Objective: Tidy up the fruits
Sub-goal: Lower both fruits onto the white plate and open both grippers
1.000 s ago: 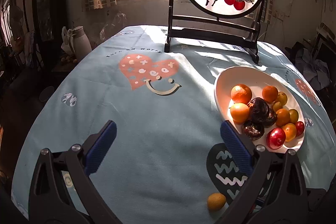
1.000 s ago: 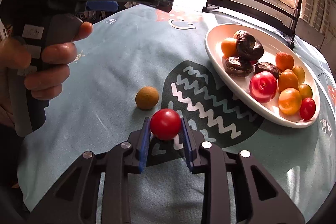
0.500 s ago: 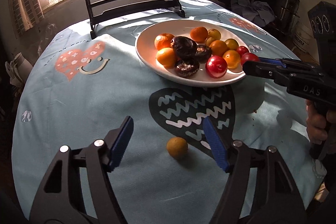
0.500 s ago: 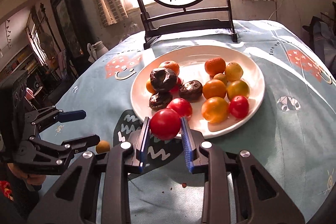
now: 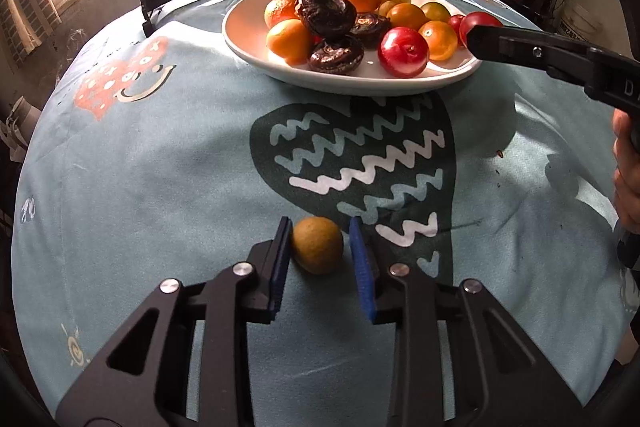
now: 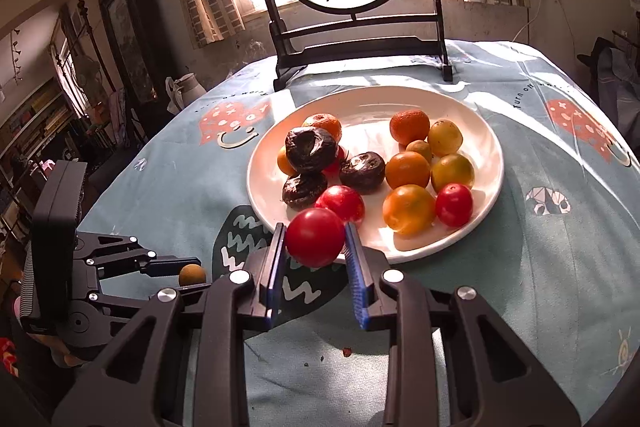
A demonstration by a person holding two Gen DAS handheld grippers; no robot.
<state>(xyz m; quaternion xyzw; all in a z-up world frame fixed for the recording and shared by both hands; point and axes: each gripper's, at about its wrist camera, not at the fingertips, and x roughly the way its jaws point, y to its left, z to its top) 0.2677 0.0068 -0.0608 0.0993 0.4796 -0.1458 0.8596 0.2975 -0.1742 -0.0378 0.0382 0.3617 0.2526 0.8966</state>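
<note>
Fruit on the cloth: one small yellow-brown fruit [image 5: 317, 245] lies off the plate [image 5: 248, 39], on the blue tablecloth [image 5: 160, 155].
Left gripper [image 5: 320, 259]: jaws narrowed round that fruit, one pad touching, the other just clear; not gripped yet.
Right gripper [image 6: 315, 255]: jaws clamped on a red tomato [image 6: 315, 237], held over the plate's near rim.
Step in hand: gathering the last loose pieces onto the plate.
Next move: I'd say release the tomato into the bare spot near the rim; left closes, then lifts.

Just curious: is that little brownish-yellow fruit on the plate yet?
Out. The brownish-yellow fruit lies on the tablecloth, between the left gripper's open fingers, apart from the plate.
</note>
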